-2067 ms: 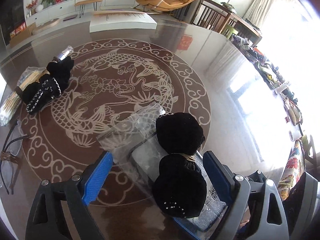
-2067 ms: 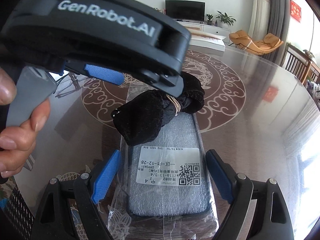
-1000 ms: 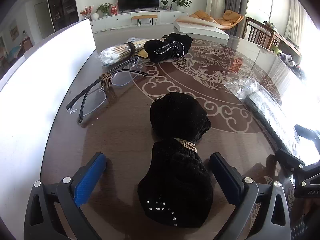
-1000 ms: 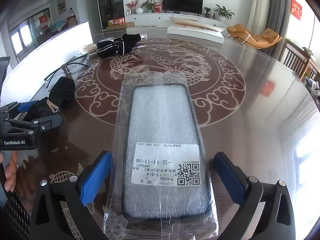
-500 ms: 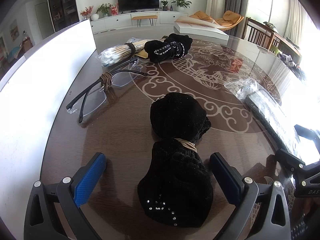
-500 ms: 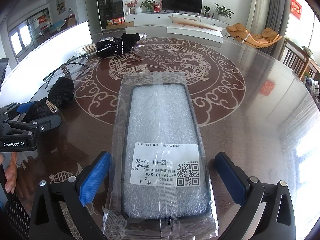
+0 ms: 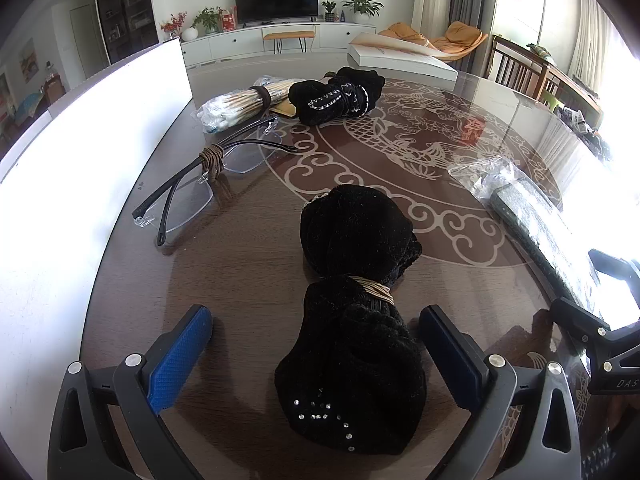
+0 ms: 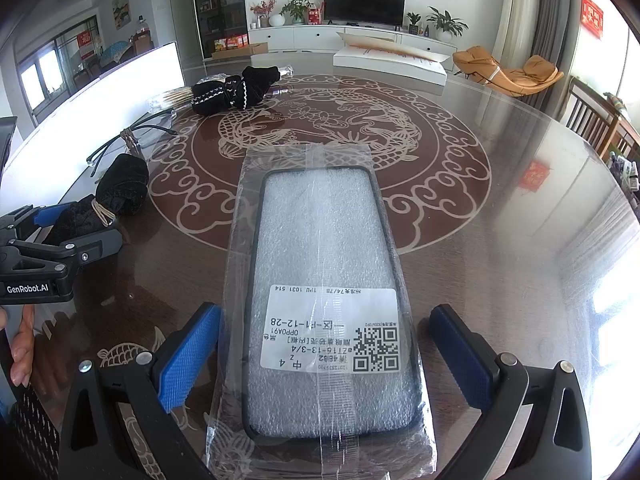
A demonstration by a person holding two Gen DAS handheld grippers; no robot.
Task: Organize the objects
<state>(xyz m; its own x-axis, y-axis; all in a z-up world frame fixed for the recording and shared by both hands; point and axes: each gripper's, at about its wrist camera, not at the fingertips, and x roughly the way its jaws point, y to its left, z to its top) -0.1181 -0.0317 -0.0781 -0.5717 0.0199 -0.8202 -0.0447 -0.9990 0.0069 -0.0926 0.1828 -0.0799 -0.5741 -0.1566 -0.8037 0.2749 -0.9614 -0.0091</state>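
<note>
A black velvet bundle (image 7: 356, 312) tied with a tan band lies on the table between the wide-apart fingers of my left gripper (image 7: 316, 344), which is open and not touching it. The right wrist view shows the same bundle (image 8: 116, 192) at the left, beside the left gripper's body. A phone case in a clear plastic bag (image 8: 324, 300) with a white label lies flat between the fingers of my right gripper (image 8: 324, 356), also open. That bagged phone case (image 7: 532, 216) appears at the right of the left wrist view.
Glasses wrapped with a brown band (image 7: 200, 184), a bundle of cotton swabs (image 7: 236, 108) and a second black bundle with white stitching (image 7: 336, 96) lie toward the far left of the round glass-topped table (image 8: 500, 220). A white box (image 8: 388, 60) sits at the far edge. A hand (image 8: 20, 344) holds the left gripper.
Two seconds ago the black bundle lay on the bagged phone case; it now rests on the table to the left. In the last second both grippers stay still and open.
</note>
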